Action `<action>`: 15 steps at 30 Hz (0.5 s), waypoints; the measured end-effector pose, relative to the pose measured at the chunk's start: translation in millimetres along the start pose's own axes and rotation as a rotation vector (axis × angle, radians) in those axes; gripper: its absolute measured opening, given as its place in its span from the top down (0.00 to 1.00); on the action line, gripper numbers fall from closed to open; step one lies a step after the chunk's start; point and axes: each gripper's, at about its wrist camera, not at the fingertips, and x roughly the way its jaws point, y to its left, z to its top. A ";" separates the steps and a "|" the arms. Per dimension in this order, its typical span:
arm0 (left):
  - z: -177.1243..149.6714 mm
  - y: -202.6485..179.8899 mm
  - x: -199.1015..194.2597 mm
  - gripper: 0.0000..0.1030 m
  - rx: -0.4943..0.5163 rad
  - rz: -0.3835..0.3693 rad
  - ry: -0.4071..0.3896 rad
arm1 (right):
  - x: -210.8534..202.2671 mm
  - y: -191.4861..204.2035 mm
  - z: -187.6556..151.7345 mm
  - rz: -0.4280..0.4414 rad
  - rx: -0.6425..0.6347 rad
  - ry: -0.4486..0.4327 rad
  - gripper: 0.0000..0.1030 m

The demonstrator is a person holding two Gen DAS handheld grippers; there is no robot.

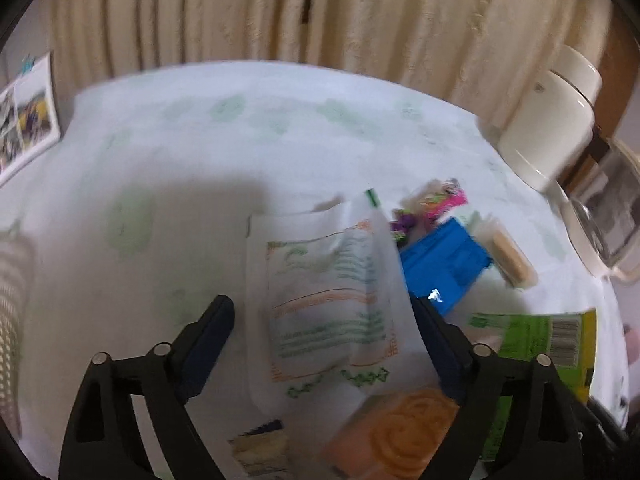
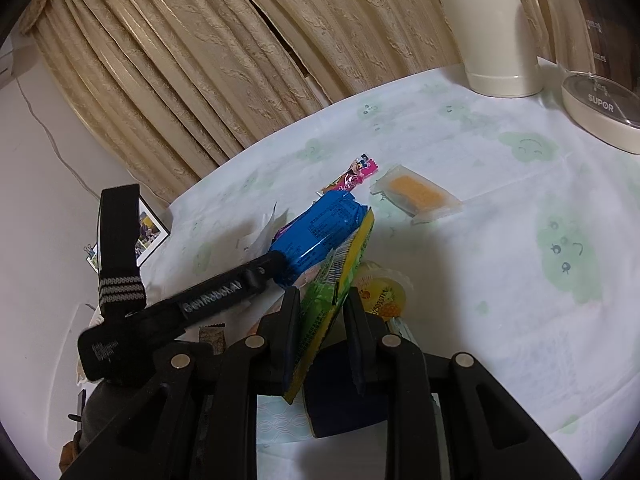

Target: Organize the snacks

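Fingers of the right gripper, low centre of its view, pinch a green-yellow packet, which is tilted on edge. Just beyond, touching it, lies a blue packet with the left gripper's finger tip against its near end. In the left view, the left gripper has its fingers spread around a white bag printed in green and orange; whether they press it, I cannot tell. An orange packet sits lower right. Farther up the desk: a pink wrapper and a clear-wrapped cake, well apart from the pile. A cream jug stands at upper right.
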 end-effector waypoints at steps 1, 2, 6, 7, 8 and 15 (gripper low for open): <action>1.2 5.1 -0.6 0.13 -0.013 -0.007 0.004 | 0.2 0.1 -0.3 0.000 0.000 0.000 0.78; 2.0 7.6 -0.9 0.13 -0.016 -0.010 0.006 | 0.1 0.1 -0.3 0.000 0.000 0.000 0.78; 0.7 11.3 0.1 0.15 0.017 0.016 0.005 | 0.1 -1.1 -0.3 0.000 0.006 0.001 0.77; 0.5 11.9 -0.2 0.16 0.020 0.019 0.004 | 0.2 -1.5 -0.4 0.001 0.008 0.001 0.76; 0.5 12.1 -0.6 0.20 0.023 0.024 0.001 | -0.1 -2.0 -0.6 0.002 0.011 0.001 0.76; 0.6 21.7 -3.8 0.46 0.018 0.053 -0.038 | 2.1 -1.5 -2.5 0.008 0.008 0.015 0.74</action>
